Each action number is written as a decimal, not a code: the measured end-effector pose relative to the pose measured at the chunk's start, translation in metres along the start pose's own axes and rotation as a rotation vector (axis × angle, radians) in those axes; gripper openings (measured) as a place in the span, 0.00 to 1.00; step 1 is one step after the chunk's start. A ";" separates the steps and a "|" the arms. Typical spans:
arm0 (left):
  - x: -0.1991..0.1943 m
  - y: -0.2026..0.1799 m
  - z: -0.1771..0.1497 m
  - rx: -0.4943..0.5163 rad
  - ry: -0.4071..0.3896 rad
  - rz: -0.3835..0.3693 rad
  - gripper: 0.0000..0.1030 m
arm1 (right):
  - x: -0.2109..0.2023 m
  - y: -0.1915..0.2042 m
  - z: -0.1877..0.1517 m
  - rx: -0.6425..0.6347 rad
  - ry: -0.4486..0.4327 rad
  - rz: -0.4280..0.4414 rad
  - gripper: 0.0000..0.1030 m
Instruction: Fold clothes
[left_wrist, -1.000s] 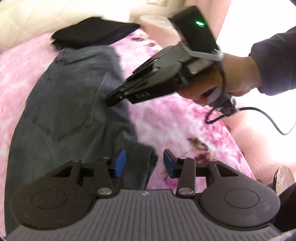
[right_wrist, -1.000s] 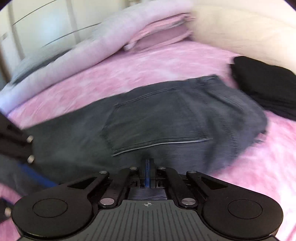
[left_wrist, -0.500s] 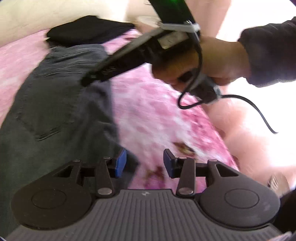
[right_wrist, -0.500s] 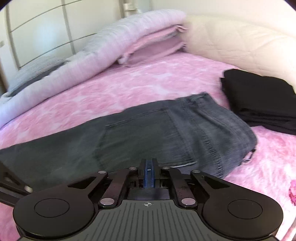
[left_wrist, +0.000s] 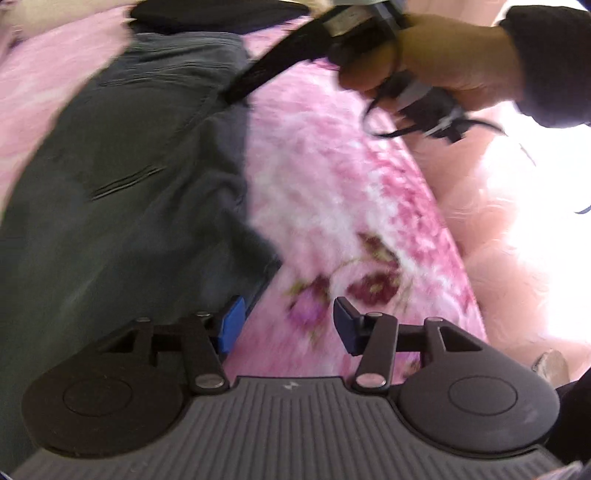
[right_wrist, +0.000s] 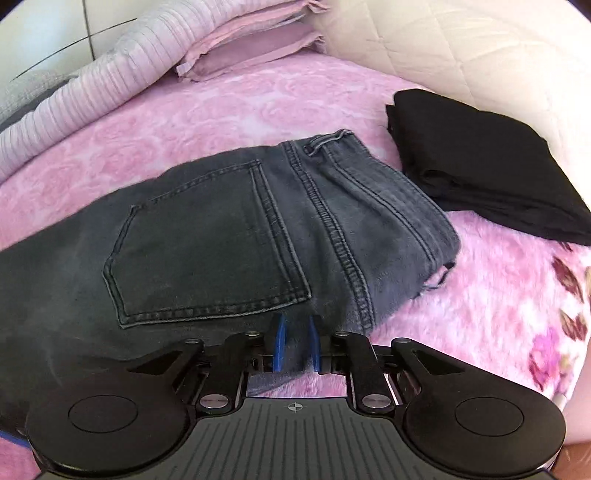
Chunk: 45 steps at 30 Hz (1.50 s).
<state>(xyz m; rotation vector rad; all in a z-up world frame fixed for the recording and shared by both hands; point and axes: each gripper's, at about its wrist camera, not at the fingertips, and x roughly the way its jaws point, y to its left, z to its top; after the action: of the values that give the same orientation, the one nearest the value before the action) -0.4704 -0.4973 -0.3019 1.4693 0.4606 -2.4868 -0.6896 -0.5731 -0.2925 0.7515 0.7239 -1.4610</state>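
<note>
Dark grey jeans (right_wrist: 207, 236) lie folded lengthwise on the pink bedspread (right_wrist: 221, 110), back pocket up and waistband towards the far right. My right gripper (right_wrist: 296, 347) hovers at their near edge, pads a narrow gap apart with denim showing between them. In the left wrist view the same jeans (left_wrist: 122, 192) fill the left side. My left gripper (left_wrist: 288, 328) stands open over the flowered blanket (left_wrist: 332, 206), its left pad at the jeans' edge. The right gripper (left_wrist: 240, 90), held by a hand (left_wrist: 443, 55), touches the jeans near the waistband.
A folded black garment (right_wrist: 480, 173) lies right of the jeans, by the cream headboard (right_wrist: 461, 48). A rolled lilac quilt (right_wrist: 110, 77) and pink pillows (right_wrist: 251, 48) line the far side. The bed's edge (left_wrist: 480, 206) drops away on the right in the left wrist view.
My right gripper, shut before, has parted its pads slightly and moved towards the waistband. My left gripper has slid right, off the jeans and over the blanket, staying open.
</note>
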 end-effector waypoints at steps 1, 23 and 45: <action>-0.011 0.002 -0.006 -0.031 0.004 0.035 0.49 | -0.007 0.002 0.001 -0.002 0.004 -0.011 0.28; -0.294 0.011 -0.327 -0.790 0.030 0.665 0.93 | -0.179 0.268 -0.070 -0.216 0.056 0.210 0.60; -0.424 -0.014 -0.392 -0.843 -0.201 0.670 0.93 | -0.314 0.411 -0.091 -0.222 0.051 -0.048 0.60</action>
<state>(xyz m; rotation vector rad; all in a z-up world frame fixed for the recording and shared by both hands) 0.0451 -0.3269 -0.1041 0.8246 0.7094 -1.5732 -0.2739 -0.3253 -0.0887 0.6055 0.9317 -1.3811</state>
